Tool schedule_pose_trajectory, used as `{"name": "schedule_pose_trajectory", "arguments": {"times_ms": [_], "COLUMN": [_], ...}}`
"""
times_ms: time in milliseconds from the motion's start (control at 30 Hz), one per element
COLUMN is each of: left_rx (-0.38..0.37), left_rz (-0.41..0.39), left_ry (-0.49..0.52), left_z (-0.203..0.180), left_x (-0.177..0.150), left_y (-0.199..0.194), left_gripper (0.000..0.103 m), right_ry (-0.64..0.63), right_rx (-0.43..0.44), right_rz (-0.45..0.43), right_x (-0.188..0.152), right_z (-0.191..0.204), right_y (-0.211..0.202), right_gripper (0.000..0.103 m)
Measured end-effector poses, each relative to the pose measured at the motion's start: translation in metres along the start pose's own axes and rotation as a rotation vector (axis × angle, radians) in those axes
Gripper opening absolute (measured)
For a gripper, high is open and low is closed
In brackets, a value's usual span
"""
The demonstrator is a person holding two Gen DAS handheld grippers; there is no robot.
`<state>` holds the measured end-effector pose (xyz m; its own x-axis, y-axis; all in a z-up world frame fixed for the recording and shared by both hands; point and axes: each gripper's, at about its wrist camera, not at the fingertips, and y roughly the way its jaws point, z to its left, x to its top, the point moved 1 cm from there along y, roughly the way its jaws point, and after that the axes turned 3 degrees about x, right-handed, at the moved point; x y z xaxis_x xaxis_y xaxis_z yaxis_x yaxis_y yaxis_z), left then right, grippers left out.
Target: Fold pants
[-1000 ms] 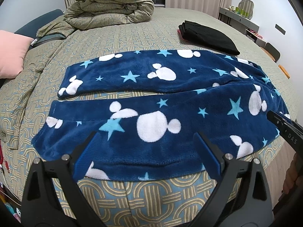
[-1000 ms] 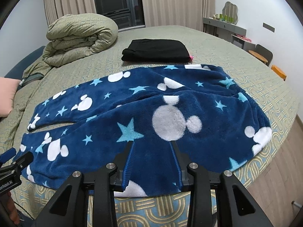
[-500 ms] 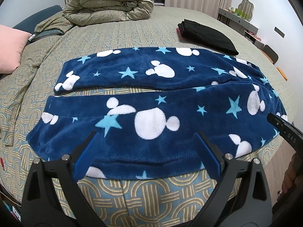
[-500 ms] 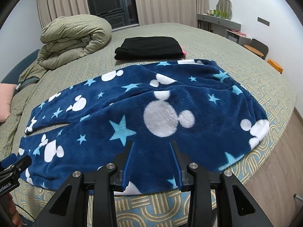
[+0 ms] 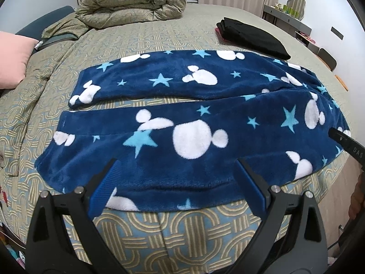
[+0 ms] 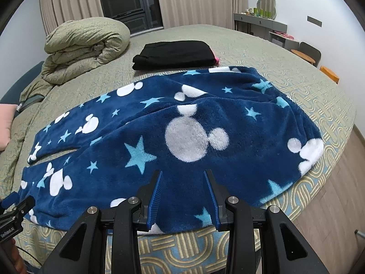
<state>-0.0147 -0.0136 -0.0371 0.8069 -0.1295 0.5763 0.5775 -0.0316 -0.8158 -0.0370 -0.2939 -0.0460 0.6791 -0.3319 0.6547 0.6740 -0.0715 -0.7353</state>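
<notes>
Over on the far left a pink pillow [image 5: 12,61] is sitting at the edge of the bed [image 5: 141,38], and just right of it a rolled olive duvet [image 5: 134,2] is piling up near the head end. Coming across, the navy fleece pants [image 5: 182,118], printed with white mouse heads and pale blue stars, are lying flat along the near edge of the bed, both legs stretching out to the left with a sliver of bedspread showing between them, the waist end bunching at the right. The left gripper [image 5: 175,173] is hovering over the near leg with its fingers spread wide, nothing between them. Further right, the right gripper [image 6: 182,180] is hanging over the seat of the pants, its blue-padded fingers standing at a narrower gap, not pinching any cloth. Behind the pants, a folded black garment [image 6: 173,53] is resting on the bedspread, and at the far right a grey dresser [image 6: 260,26] is lining the wall.
</notes>
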Motion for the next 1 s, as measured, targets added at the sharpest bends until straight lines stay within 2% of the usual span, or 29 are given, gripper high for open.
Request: {"name": "schedule_pose_trajectory", "arguments": {"times_ms": [433,1000], "left_rx": [0.015,0.068], "left_rz": [0.009,0.051], "left_ry": [-0.002,-0.052], "left_z": [0.008,0.037], "left_x": [-0.005,-0.017], "left_y": [0.002,0.010], "left_gripper": [0.098,0.098], "right_ry": [0.025,0.052], "right_rx": [-0.001,-0.019], "right_rz": [0.011,0.030], "right_x": [-0.001,-0.003], "right_z": [-0.009,-0.019], "right_y": [0.001,0.004], "right_gripper": [0.036,0.037]}}
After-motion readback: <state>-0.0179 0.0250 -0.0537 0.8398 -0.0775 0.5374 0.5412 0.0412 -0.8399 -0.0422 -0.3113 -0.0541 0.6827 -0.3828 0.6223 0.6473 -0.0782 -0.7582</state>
